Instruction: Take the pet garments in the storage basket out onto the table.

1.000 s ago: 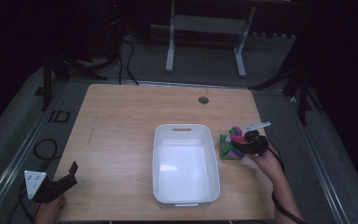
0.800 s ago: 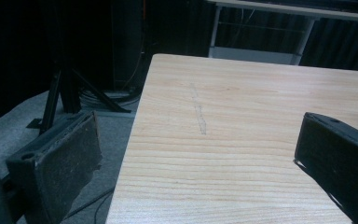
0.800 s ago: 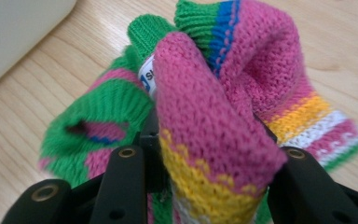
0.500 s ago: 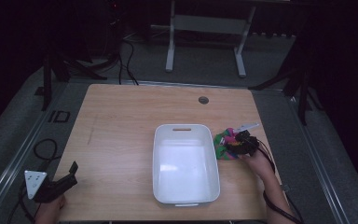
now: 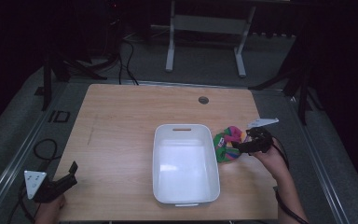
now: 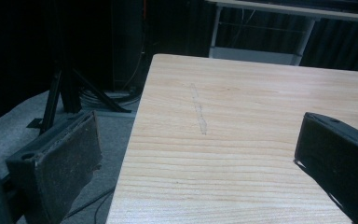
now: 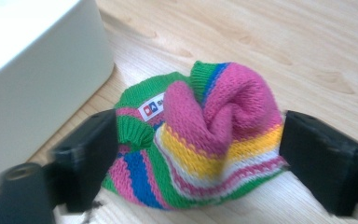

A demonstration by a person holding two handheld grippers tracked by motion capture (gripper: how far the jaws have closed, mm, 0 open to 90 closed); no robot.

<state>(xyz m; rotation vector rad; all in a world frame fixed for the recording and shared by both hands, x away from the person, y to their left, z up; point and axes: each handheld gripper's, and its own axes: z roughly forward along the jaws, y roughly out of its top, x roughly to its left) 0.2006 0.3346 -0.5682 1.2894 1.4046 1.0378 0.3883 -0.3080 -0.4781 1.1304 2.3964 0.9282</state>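
A striped knit hat (image 5: 227,142) (image 7: 205,140) in pink, green, yellow and blue lies crumpled on the wooden table (image 5: 121,126), just right of a white plastic tub (image 5: 184,161). My right gripper (image 5: 239,148) (image 7: 200,161) stands open with one jaw on each side of the hat, close to or just touching the knit. My left gripper (image 5: 70,175) (image 6: 200,158) is open and holds nothing at the table's near left corner. It hovers over the table edge and points toward the far side.
The tub (image 7: 32,70) is empty and its wall stands close on the left of the hat. A small round grommet (image 5: 203,100) sits in the table near its far edge. Dark stands and cables lie on the floor around the table.
My right gripper has shifted a little to the left, closer around the hat, and the hat lies slightly nearer the tub. The left gripper has not moved.
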